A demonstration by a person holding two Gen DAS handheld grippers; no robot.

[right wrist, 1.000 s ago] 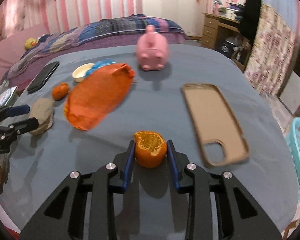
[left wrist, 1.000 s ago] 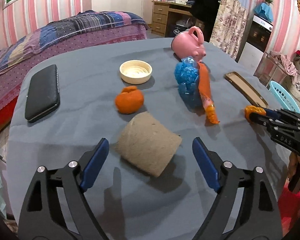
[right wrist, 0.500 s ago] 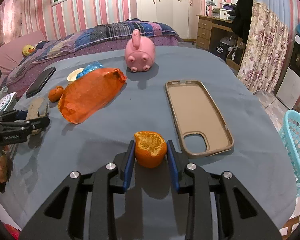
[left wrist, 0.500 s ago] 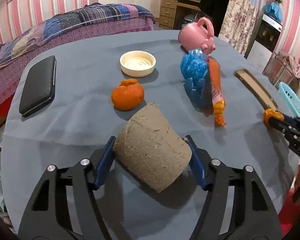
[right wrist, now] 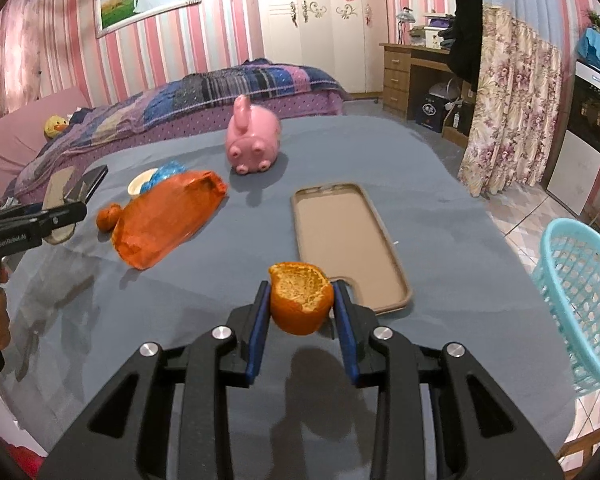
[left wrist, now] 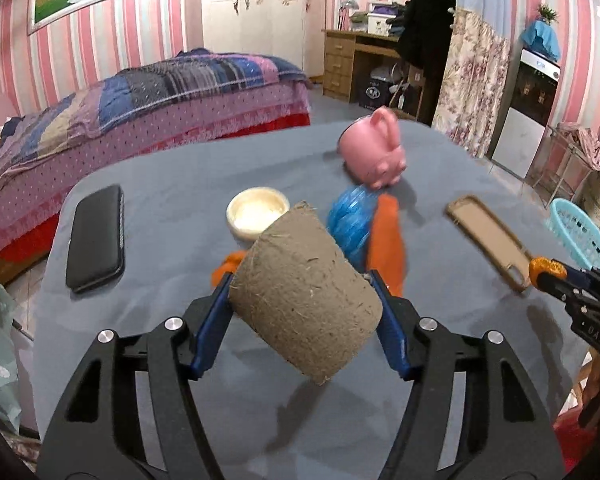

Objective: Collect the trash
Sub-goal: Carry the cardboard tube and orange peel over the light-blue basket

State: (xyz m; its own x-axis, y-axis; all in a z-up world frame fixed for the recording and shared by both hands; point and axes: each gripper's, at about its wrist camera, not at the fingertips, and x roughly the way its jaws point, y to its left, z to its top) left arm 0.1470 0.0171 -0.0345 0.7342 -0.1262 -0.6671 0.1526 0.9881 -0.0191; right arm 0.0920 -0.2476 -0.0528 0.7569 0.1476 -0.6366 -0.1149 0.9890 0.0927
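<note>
My left gripper (left wrist: pixel 300 312) is shut on a brown cardboard roll (left wrist: pixel 304 292) and holds it lifted above the grey table (left wrist: pixel 164 208). My right gripper (right wrist: pixel 300 304) is shut on a piece of orange peel (right wrist: pixel 301 297), raised over the table near its right side. A second orange peel (right wrist: pixel 109 218) lies on the table; in the left wrist view it is mostly hidden behind the roll. An orange bag (right wrist: pixel 168 216) and a blue plastic bag (left wrist: pixel 350 222) lie mid-table.
A pink piggy bank (right wrist: pixel 254 138), a tan phone case (right wrist: pixel 346 236), a cream lid (left wrist: pixel 258 212) and a black phone (left wrist: pixel 96 236) lie on the table. A turquoise basket (right wrist: pixel 580 300) stands on the floor at the right. A bed is behind.
My left gripper closed around the cardboard roll and lifted it off the table. My right gripper rose with the orange peel still held.
</note>
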